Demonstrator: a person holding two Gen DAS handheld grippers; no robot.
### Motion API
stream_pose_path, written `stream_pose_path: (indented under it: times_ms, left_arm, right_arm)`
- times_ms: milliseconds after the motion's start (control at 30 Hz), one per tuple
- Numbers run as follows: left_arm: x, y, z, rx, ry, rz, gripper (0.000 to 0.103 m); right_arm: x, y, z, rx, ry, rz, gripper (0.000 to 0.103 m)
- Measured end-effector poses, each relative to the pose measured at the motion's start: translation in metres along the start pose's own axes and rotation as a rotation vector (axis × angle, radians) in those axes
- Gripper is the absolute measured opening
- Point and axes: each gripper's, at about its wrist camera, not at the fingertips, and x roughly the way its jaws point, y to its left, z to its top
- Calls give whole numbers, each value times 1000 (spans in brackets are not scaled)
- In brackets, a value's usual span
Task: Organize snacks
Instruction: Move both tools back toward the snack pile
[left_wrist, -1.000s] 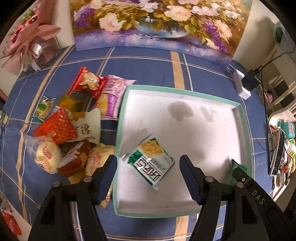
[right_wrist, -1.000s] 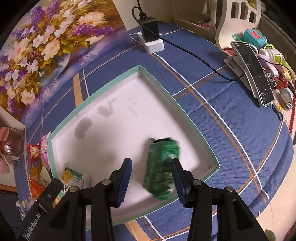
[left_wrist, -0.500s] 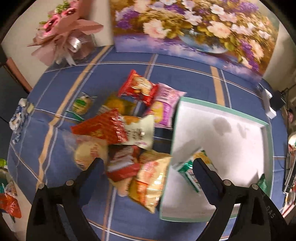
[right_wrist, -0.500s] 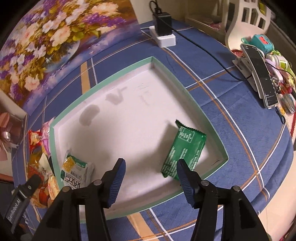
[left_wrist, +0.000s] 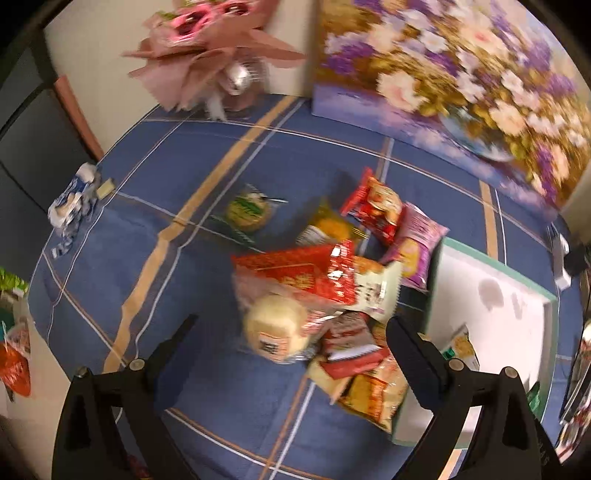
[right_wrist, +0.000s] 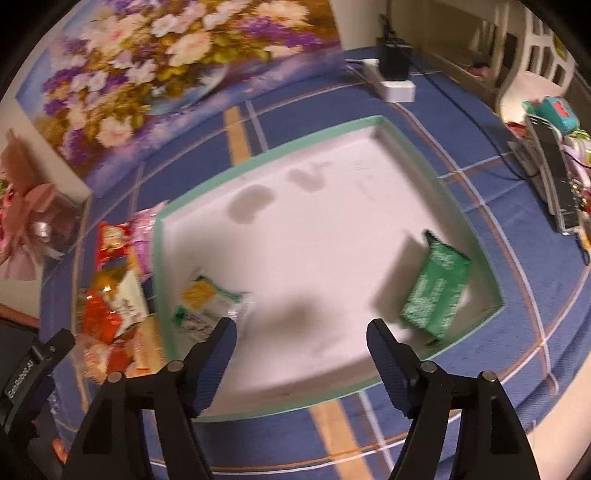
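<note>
Both claws spread wide, left gripper (left_wrist: 291, 339) over the blurry snack pile (left_wrist: 332, 295), right gripper (right_wrist: 299, 341) over the tray (right_wrist: 162, 266), labels unreadable.

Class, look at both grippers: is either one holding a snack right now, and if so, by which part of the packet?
Nothing is held. The left gripper is open above the snack pile; the right gripper is open over the tray, apart from the green packet.
</note>
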Motion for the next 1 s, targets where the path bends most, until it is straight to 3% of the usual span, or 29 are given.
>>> stream_pose_path:
  times_ms: [33, 100, 400, 667, 1000]
  left_arm:
    - [1, 6, 1, -14, 2, -2, 98]
    - [2, 16, 2, -37, 8, -1, 98]
    - [12, 55, 5, -102, 35, 13, 98]
    - [26, 86, 8, -171, 65, 4, 98]
    - [52, 86, 6, -150, 149, -35, 98]
  right_arm:
    - [0, 6, -1, -16, -4, 5, 84]
    - [-1, 15, -3, -41, -10, 10, 103]
    - [4, 57, -17, -146, -5, 1, 103]
    - [12, 97, -34, -207, 27, 43, 103]
    - [37, 121, -49, -226, 89, 42, 103]
